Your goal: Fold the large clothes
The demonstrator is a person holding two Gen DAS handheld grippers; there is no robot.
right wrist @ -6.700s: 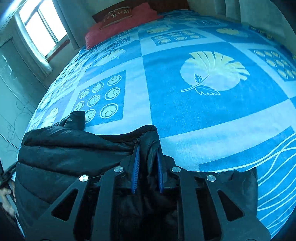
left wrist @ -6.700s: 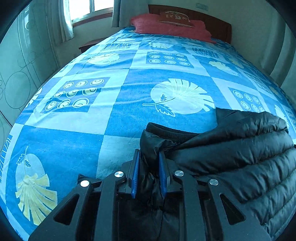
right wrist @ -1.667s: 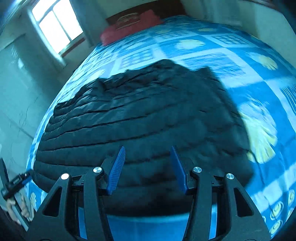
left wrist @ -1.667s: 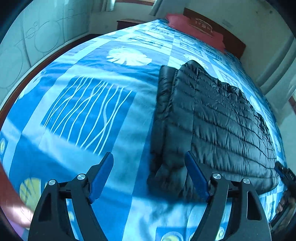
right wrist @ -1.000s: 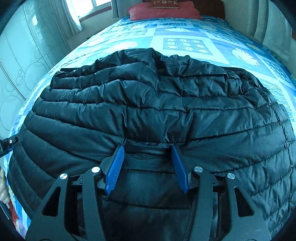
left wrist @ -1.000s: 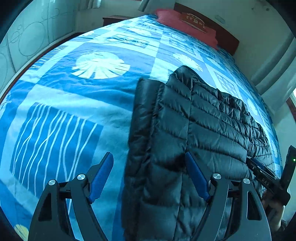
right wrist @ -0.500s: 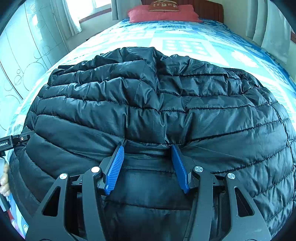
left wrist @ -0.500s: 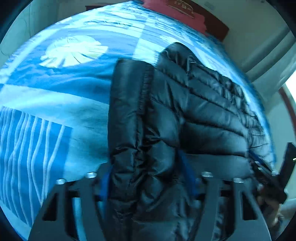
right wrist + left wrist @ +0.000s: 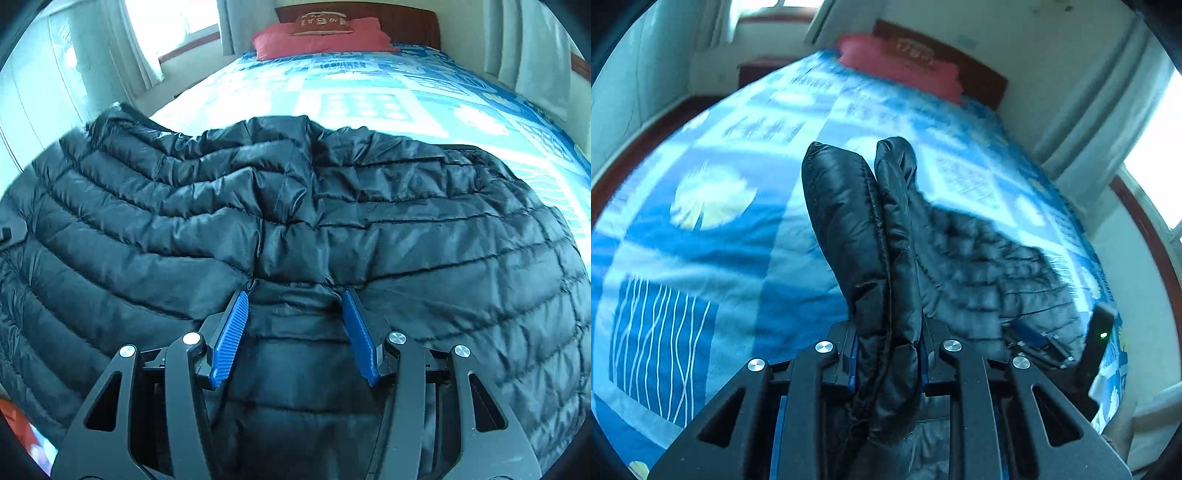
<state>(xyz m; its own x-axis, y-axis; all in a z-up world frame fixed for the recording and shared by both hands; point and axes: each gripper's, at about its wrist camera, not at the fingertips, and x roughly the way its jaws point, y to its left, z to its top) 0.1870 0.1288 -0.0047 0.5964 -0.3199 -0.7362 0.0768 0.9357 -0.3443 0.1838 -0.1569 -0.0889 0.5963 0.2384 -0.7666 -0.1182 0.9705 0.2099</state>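
My left gripper (image 9: 886,363) is closing on a thick doubled edge of the jacket (image 9: 864,236), and the blue pads are almost hidden by the padding squeezed between them. That gripped fold stands up in front of me as two rounded lobes, side by side and touching, with a stitched seam running down between them. The rest of the jacket trails off to the right and lies on the bed (image 9: 701,258), blurred in this view. To the left of the fold the bedspread is bare, a wide stretch of blue and pale squares with a leaf print and a panel of thin white lines, running out to the dark wooden bed edge. At the far end sit a red pillow (image 9: 901,70) and a brown headboard (image 9: 942,59), with curtains along the right. My right gripper (image 9: 293,332) has its fingers spread about halfway, and the ribbed blue pads (image 9: 231,336) straddle a band of the jacket (image 9: 295,206) at its near edge; whether they press on it I cannot tell. From here the jacket fills most of the view, black, glossy and puffy, quilted in long horizontal channels, creased and bunched near the middle. Beyond its far edge the bed (image 9: 369,92) lies open up to the pillow (image 9: 321,37), and a curtained window stands on the left.
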